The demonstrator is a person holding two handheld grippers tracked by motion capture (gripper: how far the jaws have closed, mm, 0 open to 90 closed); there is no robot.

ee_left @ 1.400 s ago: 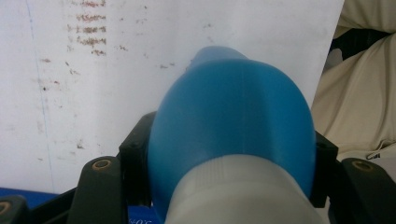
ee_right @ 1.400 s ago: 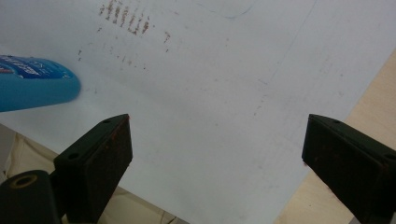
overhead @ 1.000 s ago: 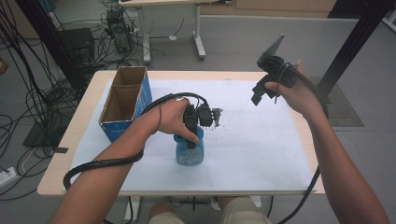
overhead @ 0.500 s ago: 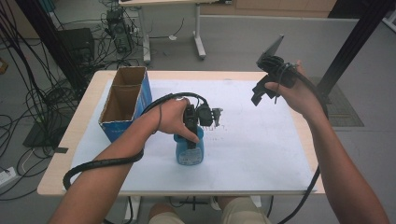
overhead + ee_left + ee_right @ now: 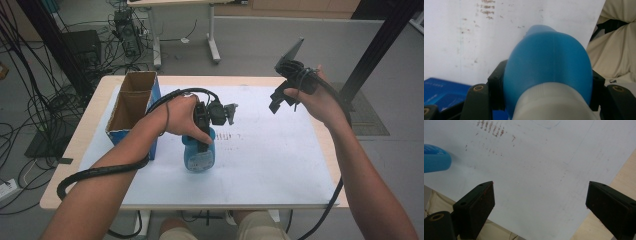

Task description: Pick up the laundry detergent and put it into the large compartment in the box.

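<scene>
My left gripper (image 5: 204,139) is shut on a blue plastic bottle (image 5: 199,156), pointing down over the middle of the white sheet. In the left gripper view the bottle's blue body (image 5: 549,65) and white neck sit clamped between both black jaws, with the left gripper (image 5: 546,95) pressing on its sides. A little above the sheet's right part, my right gripper (image 5: 281,99) hangs open with nothing in it. In the right gripper view the right gripper (image 5: 540,200) has its jaws wide apart over bare sheet, and the bottle's end (image 5: 435,160) shows at the left edge.
An open cardboard box with blue sides (image 5: 131,107) stands at the table's left. A white sheet (image 5: 280,160) with small brown marks (image 5: 231,137) covers the wooden tabletop (image 5: 90,130). Cables trail from both grippers, and the person's lap lies below the near edge.
My left gripper has risen a little with the blue bottle still clamped in it. The right gripper has stayed where it was.
</scene>
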